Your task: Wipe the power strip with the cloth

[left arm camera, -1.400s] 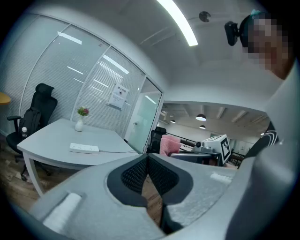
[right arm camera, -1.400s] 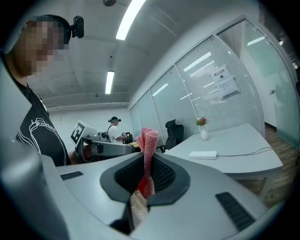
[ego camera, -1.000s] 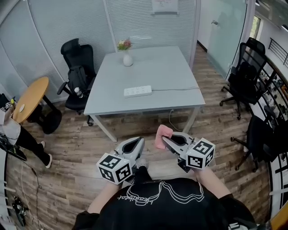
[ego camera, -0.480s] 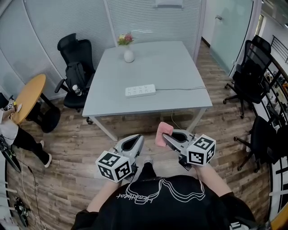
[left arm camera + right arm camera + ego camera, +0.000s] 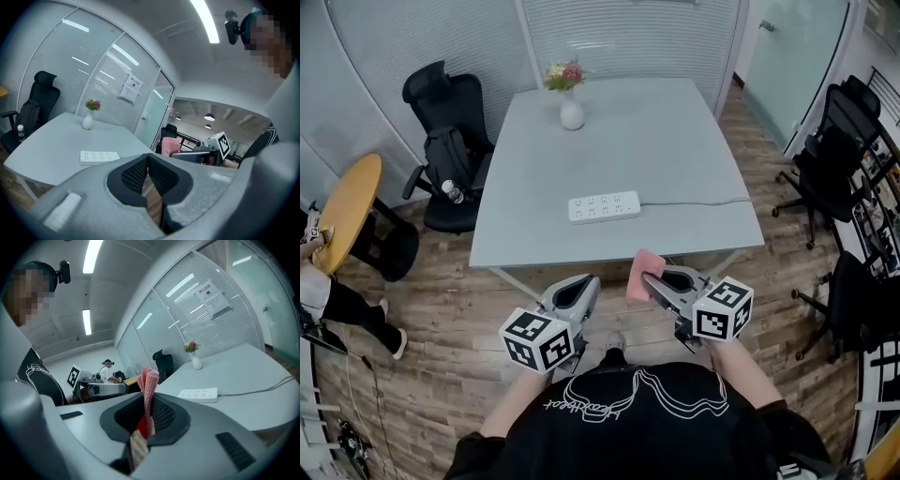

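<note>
Pink knitted cloth (image 5: 643, 274) is pinched upright between the right tongs (image 5: 651, 281), held just short of the near edge of the pale grey tabletop (image 5: 675, 141). Left tongs (image 5: 587, 283) are pressed together with nothing between them. White rectangular power strip (image 5: 604, 206) lies flat near that edge, its cable (image 5: 703, 202) trailing rightward, well apart from the cloth.

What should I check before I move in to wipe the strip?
1. Cloth gripped: ok, the right gripper has its jaws clamped on it.
2. Left gripper free: ok, jaws together, empty.
3. Strip in reach: not ok, both grippers hang short of the table, over the floor.
4. Strip top bare: ok.
5. Vase clear of strip: ok, near the far edge.
6. Strip powered off: cannot tell; its cable runs off right.
</note>
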`<state>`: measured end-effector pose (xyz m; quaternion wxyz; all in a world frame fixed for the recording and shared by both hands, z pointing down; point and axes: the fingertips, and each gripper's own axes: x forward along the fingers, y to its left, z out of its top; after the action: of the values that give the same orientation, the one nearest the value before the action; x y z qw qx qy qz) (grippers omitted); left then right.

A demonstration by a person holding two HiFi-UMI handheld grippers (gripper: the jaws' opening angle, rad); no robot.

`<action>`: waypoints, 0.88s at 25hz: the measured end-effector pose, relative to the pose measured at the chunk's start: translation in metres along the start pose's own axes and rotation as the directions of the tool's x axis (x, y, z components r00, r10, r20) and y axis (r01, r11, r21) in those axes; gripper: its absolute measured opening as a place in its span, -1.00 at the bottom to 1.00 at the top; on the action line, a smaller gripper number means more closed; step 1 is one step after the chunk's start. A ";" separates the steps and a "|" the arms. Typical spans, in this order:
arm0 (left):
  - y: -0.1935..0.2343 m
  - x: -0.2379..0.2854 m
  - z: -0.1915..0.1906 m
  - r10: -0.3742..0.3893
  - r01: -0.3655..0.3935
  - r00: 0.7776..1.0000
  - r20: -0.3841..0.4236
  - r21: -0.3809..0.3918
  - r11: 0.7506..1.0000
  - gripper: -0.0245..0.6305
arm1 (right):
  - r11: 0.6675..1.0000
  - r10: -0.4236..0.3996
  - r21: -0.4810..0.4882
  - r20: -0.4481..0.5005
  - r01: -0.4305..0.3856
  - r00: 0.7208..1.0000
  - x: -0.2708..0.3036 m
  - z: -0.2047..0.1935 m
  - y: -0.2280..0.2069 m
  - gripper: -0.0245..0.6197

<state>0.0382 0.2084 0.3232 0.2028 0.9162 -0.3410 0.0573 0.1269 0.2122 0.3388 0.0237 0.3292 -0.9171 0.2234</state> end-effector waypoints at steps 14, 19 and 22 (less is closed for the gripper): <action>0.155 0.064 0.045 0.009 -0.012 0.999 -0.042 -0.062 0.998 -0.88 | 0.999 -0.046 0.018 -0.073 0.047 0.996 0.130 0.052 -0.090 -0.80; 0.179 0.078 0.047 0.016 -0.019 0.998 -0.059 -0.058 0.998 -0.88 | 0.998 -0.052 0.036 -0.087 0.055 0.995 0.157 0.054 -0.111 -0.80; 0.191 0.082 0.045 0.025 -0.029 0.997 -0.074 -0.064 0.998 -0.88 | 0.998 -0.052 0.040 -0.099 0.056 0.994 0.172 0.056 -0.120 -0.80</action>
<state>-0.0242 0.0099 0.3660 0.2441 0.9017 -0.3474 0.0823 0.0720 0.0042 0.3688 0.0673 0.3430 -0.9006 0.2582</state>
